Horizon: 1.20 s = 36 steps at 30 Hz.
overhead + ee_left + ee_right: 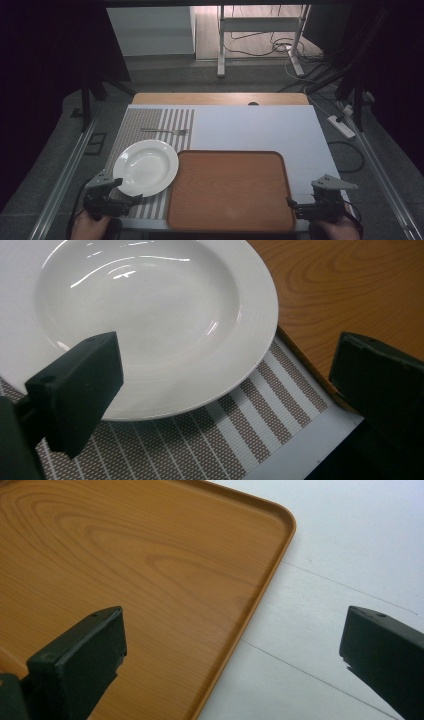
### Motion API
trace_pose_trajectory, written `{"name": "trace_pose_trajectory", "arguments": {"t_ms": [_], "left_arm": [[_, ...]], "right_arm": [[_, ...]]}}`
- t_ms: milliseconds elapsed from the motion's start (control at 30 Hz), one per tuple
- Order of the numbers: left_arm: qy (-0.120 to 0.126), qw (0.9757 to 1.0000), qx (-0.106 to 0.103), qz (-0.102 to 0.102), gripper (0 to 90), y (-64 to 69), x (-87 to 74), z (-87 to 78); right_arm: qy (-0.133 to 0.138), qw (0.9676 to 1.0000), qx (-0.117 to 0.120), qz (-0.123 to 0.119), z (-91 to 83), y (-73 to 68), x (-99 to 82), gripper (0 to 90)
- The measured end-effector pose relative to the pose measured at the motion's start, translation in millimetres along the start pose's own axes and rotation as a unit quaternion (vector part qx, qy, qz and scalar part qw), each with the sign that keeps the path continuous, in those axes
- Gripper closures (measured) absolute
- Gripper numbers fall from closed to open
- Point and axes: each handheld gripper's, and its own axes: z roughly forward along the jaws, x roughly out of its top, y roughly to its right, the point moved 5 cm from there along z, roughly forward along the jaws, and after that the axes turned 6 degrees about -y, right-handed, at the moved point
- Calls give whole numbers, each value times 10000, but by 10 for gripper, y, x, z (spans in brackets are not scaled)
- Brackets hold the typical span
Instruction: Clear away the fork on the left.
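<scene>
A white deep plate rests on a striped placemat at the left. Beside it lies a wooden tray with nothing on it. A fork lies on the mat beyond the plate. My left gripper is open at the plate's near rim, one jaw over the plate, the other over the tray's edge. My right gripper is open, straddling the tray's near right rim.
A white board covers the table top under the mat and tray. The wooden table edge shows at the back. A power strip and cables lie on the floor to the right.
</scene>
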Motion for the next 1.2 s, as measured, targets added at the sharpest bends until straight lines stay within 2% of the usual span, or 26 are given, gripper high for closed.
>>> {"name": "trace_pose_trajectory", "arguments": {"t_ms": [333, 600, 767, 967, 1100, 1200], "left_arm": [[102, 9999, 4, -33, 0, -6, 19, -15], [68, 9997, 182, 166, 0, 16, 81, 11], [108, 9998, 185, 49, 0, -11, 100, 7], [68, 9996, 275, 65, 0, -36, 155, 35], [18, 9999, 164, -38, 0, -64, 227, 93], [-42, 9998, 175, -44, 0, -98, 258, 146]], "right_arm": [[-49, 10000, 17, -16, 9, -1, -1, 0], [-55, 10000, 35, -26, 14, -5, -1, 0], [-71, 10000, 34, -40, 15, -7, -1, 0], [-86, 9999, 32, -49, 20, -8, -1, 0], [-94, 9999, 28, -54, 21, -8, -1, 0], [-112, 9999, 22, -64, 23, -8, -2, 0]]}}
